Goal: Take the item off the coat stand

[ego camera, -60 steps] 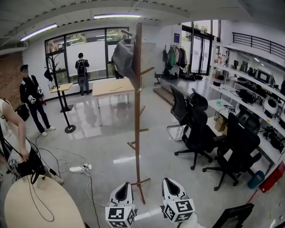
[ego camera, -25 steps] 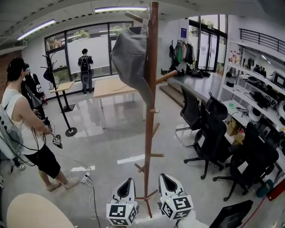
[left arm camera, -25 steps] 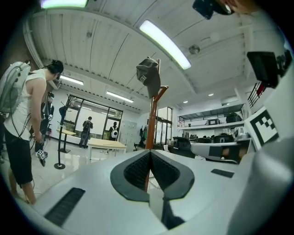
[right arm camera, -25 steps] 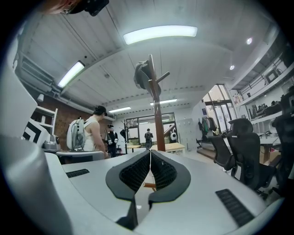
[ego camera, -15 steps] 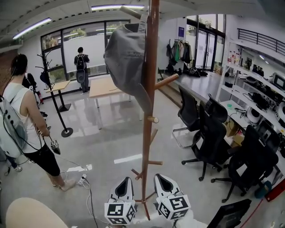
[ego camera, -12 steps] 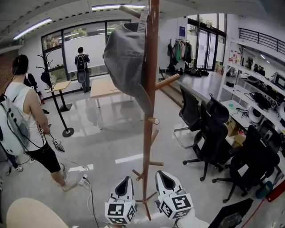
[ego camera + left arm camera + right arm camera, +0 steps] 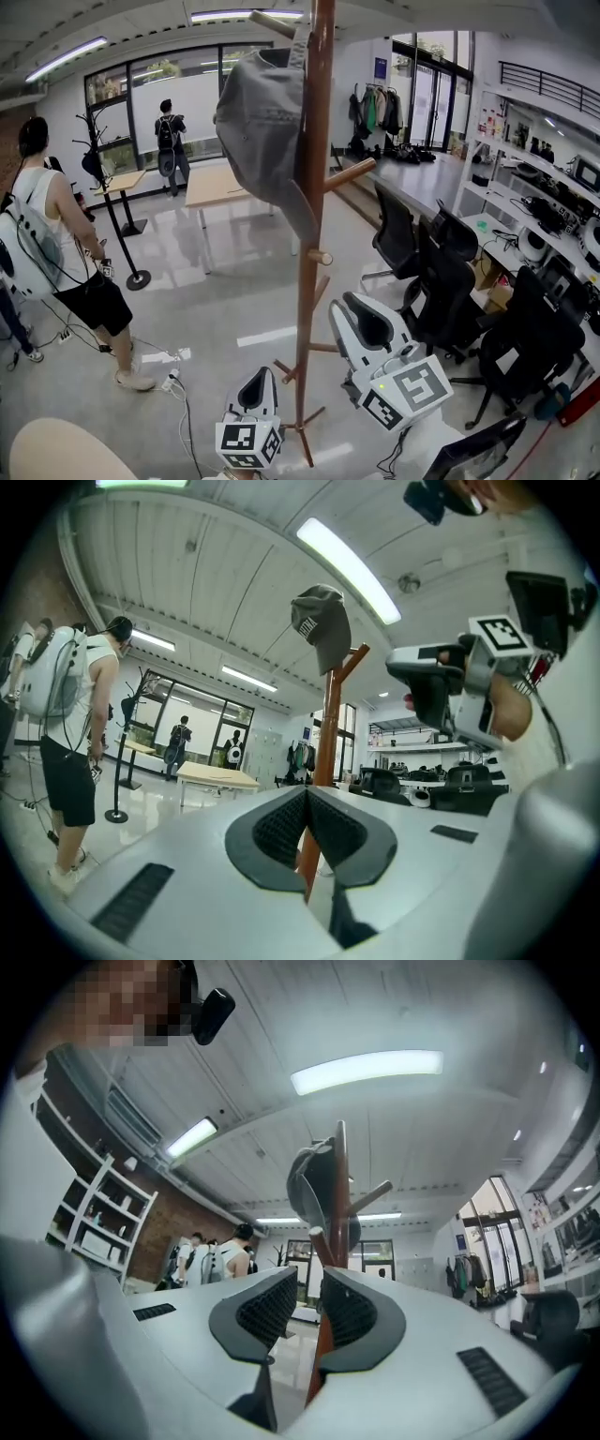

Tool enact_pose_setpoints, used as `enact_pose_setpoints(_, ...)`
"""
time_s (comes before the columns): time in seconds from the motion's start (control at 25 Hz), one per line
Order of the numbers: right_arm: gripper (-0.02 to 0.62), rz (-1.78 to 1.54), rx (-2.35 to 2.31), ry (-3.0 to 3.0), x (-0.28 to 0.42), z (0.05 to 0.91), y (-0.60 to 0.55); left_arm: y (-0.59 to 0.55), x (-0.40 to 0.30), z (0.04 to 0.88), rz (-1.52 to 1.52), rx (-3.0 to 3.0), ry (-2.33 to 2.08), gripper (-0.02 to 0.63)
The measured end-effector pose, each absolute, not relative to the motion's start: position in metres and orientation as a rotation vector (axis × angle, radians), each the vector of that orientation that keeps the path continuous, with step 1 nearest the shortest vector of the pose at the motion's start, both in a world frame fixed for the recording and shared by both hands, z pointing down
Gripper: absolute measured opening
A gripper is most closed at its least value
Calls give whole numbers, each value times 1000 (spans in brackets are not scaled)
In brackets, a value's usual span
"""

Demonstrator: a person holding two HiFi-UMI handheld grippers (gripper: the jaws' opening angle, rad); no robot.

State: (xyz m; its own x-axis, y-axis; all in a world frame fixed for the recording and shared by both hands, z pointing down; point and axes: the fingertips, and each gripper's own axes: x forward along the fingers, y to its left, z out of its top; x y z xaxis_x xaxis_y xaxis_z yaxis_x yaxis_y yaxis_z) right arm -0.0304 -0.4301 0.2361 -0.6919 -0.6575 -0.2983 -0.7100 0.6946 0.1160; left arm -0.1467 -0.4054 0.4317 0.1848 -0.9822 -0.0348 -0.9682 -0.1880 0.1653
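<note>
Right hand-held gripper (image 7: 349, 309) higher—limp cap (image 7: 258, 131)

cap (image 7: 261, 122): hangs atop coat stand (image 7: 307, 281) | right tongs (image 7: 345, 307): beside it, jaws just opening, nothing between | left tongs (image 7: 262, 375): lower

One grey cap (image 7: 258, 122) on one wooden coat stand (image 7: 307, 281); beside it one left gripper (image 7: 263, 373), one right gripper (image 7: 341, 304), three black office chairs (image 7: 441, 281).

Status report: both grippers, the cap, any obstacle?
Left gripper shut, empty. Right gripper just opening, empty. Grey cap hangs atop coat stand, untouched. No obstacle seen.
</note>
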Motion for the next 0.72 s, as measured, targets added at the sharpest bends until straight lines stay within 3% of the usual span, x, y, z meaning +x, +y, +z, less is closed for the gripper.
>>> enact_pose_setpoints(0.08,86,354,-1067,2690,-37,217,-435,-405,-149,431,-198,2337,-1934,0)
enact_pose_setpoints(0.72,137,437,-1029,2887,-79,145,-478,-401,-158,425,-202,2325,-1946,0)
